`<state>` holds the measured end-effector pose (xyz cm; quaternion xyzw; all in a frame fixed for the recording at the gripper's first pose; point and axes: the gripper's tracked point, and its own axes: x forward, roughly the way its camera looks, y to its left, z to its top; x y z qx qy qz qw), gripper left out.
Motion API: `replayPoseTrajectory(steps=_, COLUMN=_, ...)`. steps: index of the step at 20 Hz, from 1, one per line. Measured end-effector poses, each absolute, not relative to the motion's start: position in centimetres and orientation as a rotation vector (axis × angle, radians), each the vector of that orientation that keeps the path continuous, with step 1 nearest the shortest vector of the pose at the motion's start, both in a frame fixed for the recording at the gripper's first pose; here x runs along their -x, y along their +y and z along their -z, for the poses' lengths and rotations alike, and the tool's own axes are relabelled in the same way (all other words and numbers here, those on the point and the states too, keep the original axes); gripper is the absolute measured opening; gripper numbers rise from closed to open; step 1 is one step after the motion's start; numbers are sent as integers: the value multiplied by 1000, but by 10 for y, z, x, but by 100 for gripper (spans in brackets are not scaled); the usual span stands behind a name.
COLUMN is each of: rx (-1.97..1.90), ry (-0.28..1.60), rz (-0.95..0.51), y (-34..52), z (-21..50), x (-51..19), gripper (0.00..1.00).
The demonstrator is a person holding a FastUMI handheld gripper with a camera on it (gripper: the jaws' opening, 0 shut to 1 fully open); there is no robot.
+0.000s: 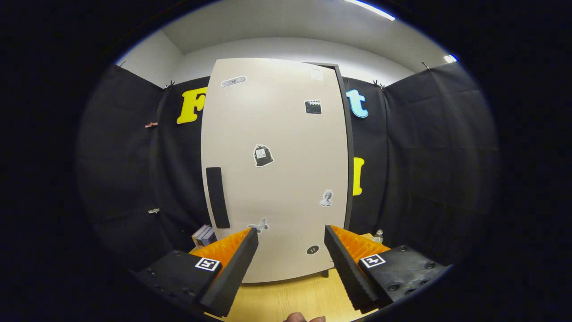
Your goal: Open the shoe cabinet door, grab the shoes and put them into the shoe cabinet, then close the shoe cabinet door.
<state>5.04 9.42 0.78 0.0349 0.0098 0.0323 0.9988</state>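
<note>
Shoe cabinet (277, 170) stood upright on the wooden table (295, 295), dead ahead of the gripper (290, 237) and just beyond its fingertips, with the door (286, 134) shut. The jaws were spread wide with nothing between them, only the lower part of the door showing in the gap. Judging by looks, that door was a stiff flat panel, smooth and likely slick, so pinching the face wouldn't work. The dark vertical handle strip (217, 197) near the door's left edge looked like the spot to hook or grip, and the cabinet seemed light enough that a hard pull might drag it. Count: 1 cabinet, 1 door, 1 handle, 6 or so stickers on the door. A small bottle (379, 236) sat to the right, some books (203, 235) to the left.
</note>
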Motion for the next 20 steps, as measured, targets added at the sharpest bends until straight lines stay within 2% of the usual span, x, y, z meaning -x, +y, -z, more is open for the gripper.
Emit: replayPoseTrajectory(steps=20, rx=-40, ry=-3, rz=-52, y=93, z=-9, x=-51, gripper=98)
